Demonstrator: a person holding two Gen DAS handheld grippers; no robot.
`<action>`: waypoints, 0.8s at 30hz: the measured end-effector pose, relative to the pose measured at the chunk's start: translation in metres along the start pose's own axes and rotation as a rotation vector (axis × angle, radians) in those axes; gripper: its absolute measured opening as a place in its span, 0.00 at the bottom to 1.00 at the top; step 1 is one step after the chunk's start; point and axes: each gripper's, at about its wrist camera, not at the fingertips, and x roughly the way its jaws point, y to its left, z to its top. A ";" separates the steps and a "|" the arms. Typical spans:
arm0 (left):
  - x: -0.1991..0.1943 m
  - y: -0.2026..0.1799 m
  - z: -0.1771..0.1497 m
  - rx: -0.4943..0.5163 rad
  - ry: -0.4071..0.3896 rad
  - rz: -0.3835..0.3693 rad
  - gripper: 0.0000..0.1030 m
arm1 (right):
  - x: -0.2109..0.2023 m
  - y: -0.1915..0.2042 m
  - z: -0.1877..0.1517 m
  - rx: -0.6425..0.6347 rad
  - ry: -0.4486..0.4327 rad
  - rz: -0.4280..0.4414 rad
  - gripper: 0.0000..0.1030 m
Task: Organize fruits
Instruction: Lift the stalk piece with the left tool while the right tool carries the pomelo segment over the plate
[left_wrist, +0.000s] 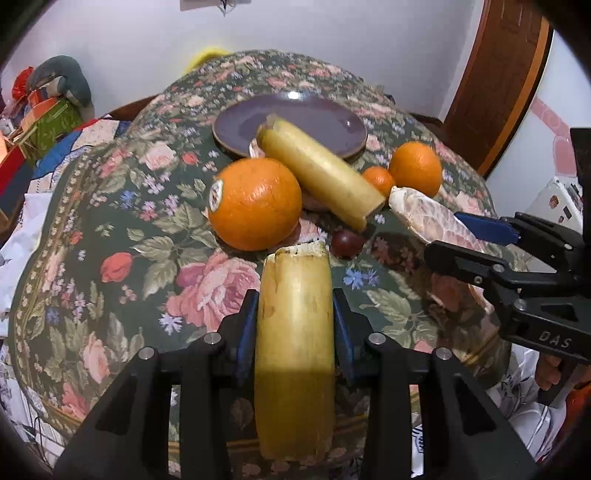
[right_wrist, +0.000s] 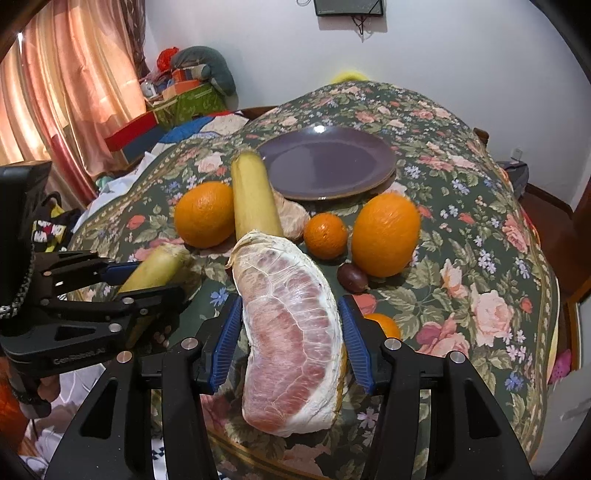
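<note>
Holding two pieces at once, both off the desk (left_wrist: 110, 206) by our read.

Left wrist view: left gripper (left_wrist: 295, 332) jaws clenched on a yellow cane-like stalk piece (left_wrist: 295, 332), blue pads touching both its sides, cut end pointing forward. Ahead: big orange (left_wrist: 255, 203) with a sticker, a second stalk piece (left_wrist: 321, 173) lying with its far end over the rim of the purple plate (left_wrist: 325, 118), a small mandarin (left_wrist: 378, 180), another orange (left_wrist: 415, 169), a dark round fruit (left_wrist: 347, 242) just past the held stalk's tip. Right gripper (left_wrist: 458, 236) enters from the right, carrying the peeled pomelo segment (left_wrist: 424, 214).

Right wrist view: right gripper (right_wrist: 291, 339) has the pomelo segment (right_wrist: 291, 339) between its jaws; left pad touches, right pad shows a thin gap at this angle, so we call it a light grasp. Plate (right_wrist: 332, 166) carries no fruit apart from that stalk end at its edge. Left gripper (right_wrist: 144, 280) sits at left with its stalk (right_wrist: 159, 267). A further orange fruit (right_wrist: 384, 325) peeks out beside the right jaw.

Step in hand, our judgement: transport toward the plate, sorting barely begun. Next move calls for carrying both pieces over the oranges without knocking them, then releasing on bare plate. Pomelo is soft, so keep squeeze low.
</note>
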 end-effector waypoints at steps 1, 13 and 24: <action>-0.005 0.000 0.001 -0.001 -0.012 0.001 0.37 | -0.002 0.000 0.001 0.001 -0.007 -0.002 0.48; -0.058 -0.004 0.035 -0.015 -0.189 -0.008 0.36 | -0.045 -0.010 0.043 0.013 -0.174 -0.020 0.48; -0.077 -0.007 0.081 -0.016 -0.315 -0.039 0.36 | -0.056 -0.024 0.081 0.029 -0.294 -0.043 0.48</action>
